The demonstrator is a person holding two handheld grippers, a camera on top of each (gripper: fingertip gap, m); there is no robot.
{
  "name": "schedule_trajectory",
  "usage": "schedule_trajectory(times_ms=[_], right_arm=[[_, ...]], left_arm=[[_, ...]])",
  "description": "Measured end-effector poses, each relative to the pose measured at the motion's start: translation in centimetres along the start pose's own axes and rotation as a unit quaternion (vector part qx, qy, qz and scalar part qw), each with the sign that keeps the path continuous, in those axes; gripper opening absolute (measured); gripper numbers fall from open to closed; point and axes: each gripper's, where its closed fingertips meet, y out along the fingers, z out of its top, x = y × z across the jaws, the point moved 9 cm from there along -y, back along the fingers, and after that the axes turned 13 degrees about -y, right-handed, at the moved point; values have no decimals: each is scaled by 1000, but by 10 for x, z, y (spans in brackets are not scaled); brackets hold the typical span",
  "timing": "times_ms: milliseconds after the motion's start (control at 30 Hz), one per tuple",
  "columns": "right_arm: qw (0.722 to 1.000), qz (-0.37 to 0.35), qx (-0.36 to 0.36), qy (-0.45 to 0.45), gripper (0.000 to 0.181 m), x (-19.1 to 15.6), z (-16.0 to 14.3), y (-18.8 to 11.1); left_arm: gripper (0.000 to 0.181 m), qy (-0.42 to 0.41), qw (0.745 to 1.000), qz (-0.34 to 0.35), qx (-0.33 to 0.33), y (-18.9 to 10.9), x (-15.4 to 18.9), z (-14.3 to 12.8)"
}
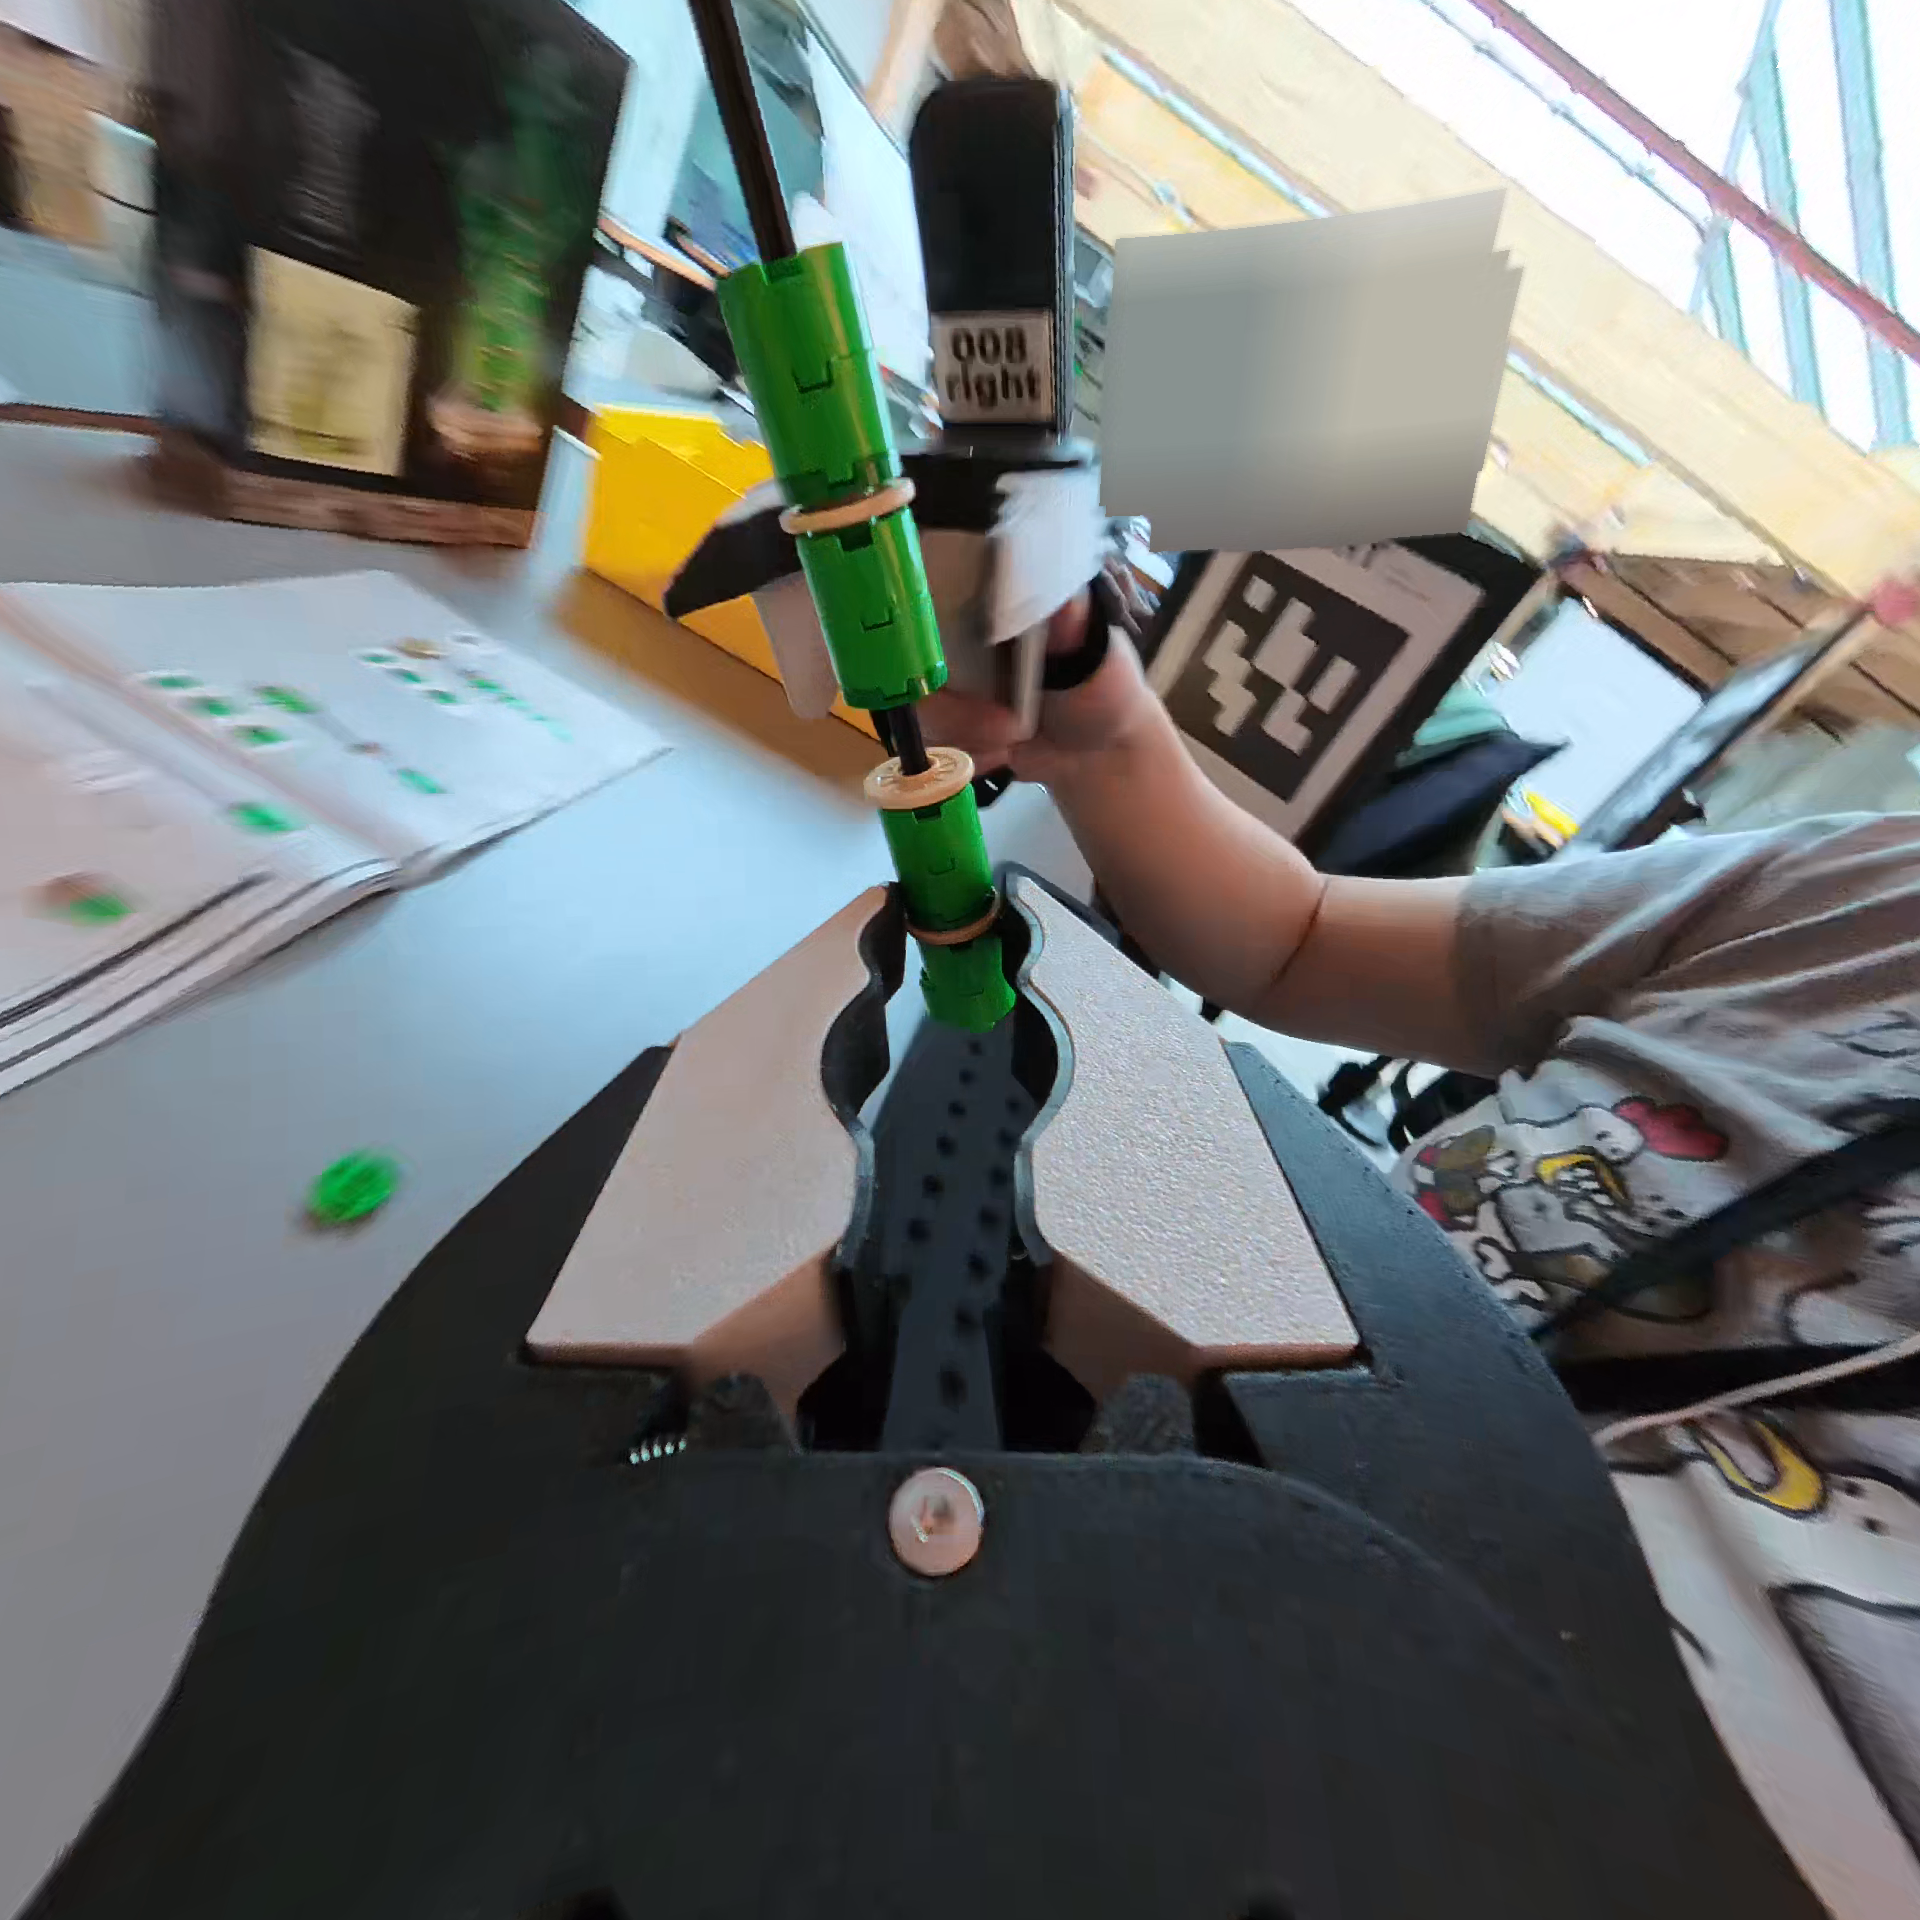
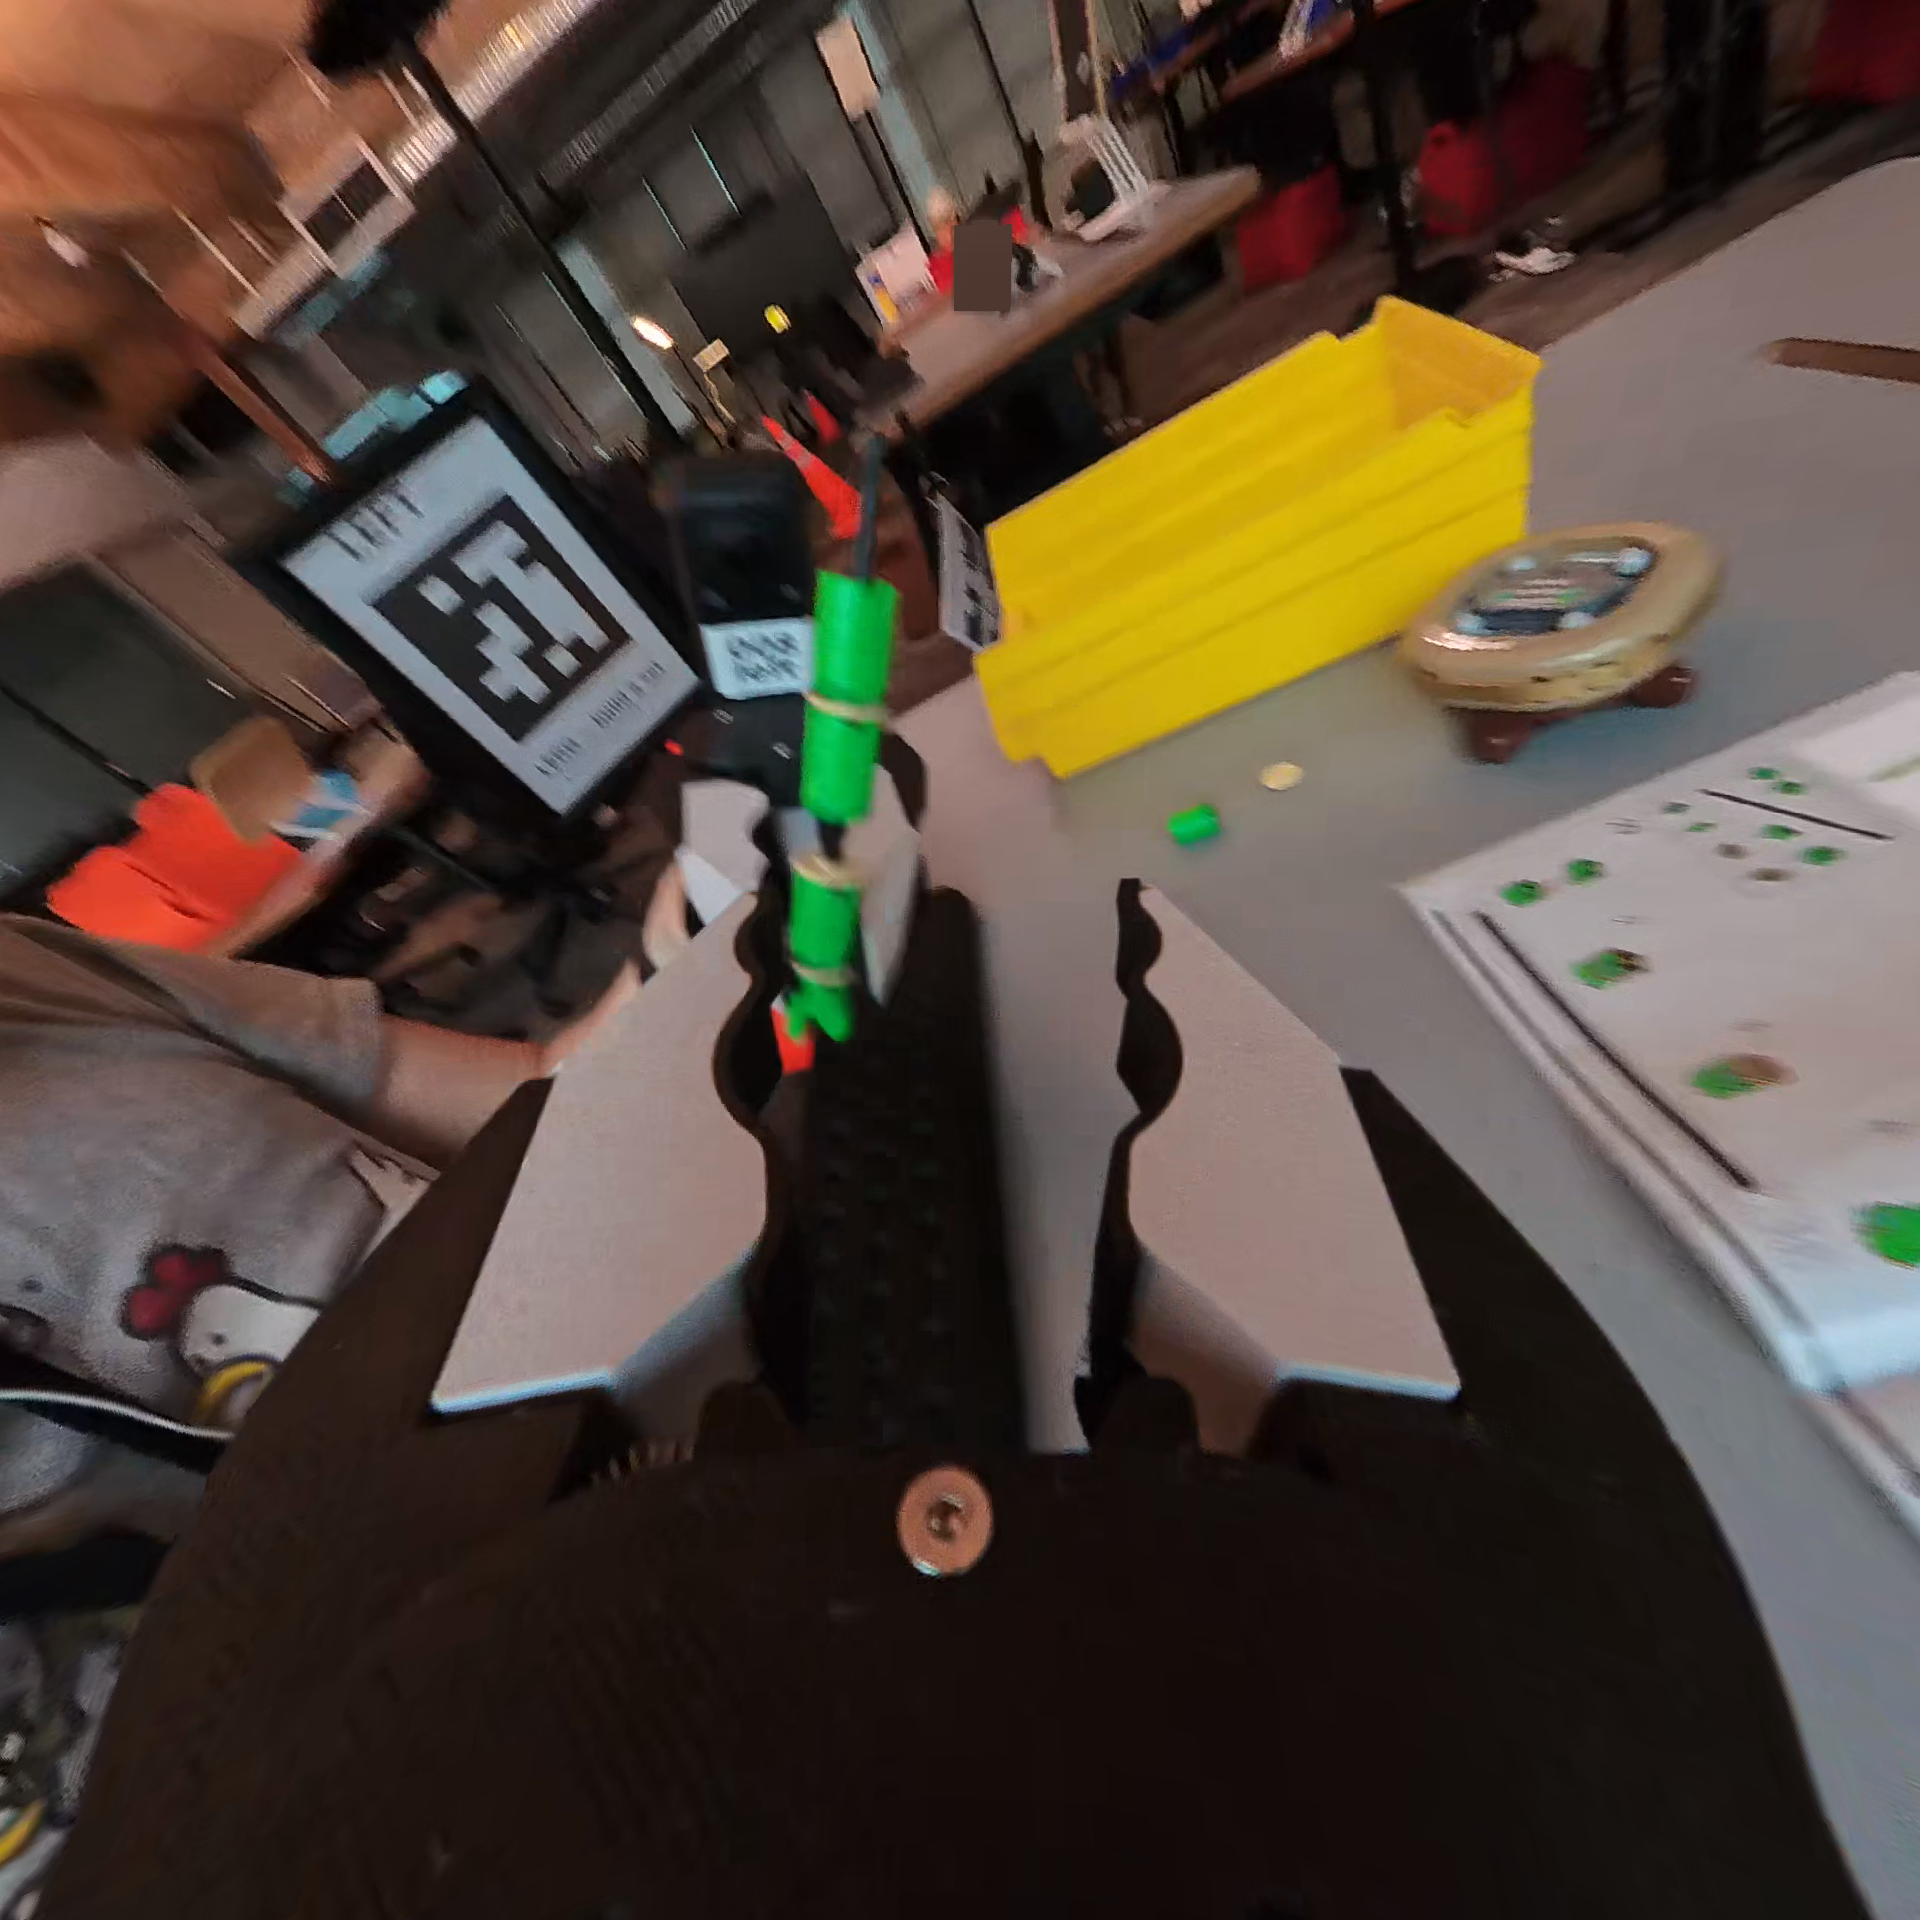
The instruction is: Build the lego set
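Left gripper (image 1: 951,940) clamped the green stalk's (image 1: 831,457) lower end, probably to steady it, while beside that stalk the right gripper (image 2: 940,914) stood apart, empty.

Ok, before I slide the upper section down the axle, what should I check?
1. Left gripper clamped on the green stalk's lower end: ok.
2. Right gripper open, ready to close: ok.
3. Stalk between the right gripper's fingers: cannot tell; the right wrist view shows it by one fingertip, blurred.
4. Upper green section seated on the tan ring: not ok; bare black axle shows between them.
5. Spare green piece on the table: ok.
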Motion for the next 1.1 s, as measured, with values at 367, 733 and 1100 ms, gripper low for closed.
schedule_trajectory(times_ms=[367, 733, 1100], right_arm=[[991, 34, 74, 102, 42, -14, -5, -30], [947, 92, 153, 267, 24, 28, -37, -33], [936, 116, 133, 304, 7, 44, -58, -29]], left_arm=[[14, -79, 989, -89, -90, 49, 20, -26], [14, -273, 937, -171, -133, 66, -8, -31], [14, -311, 920, -198, -134, 65, -26, -42]])
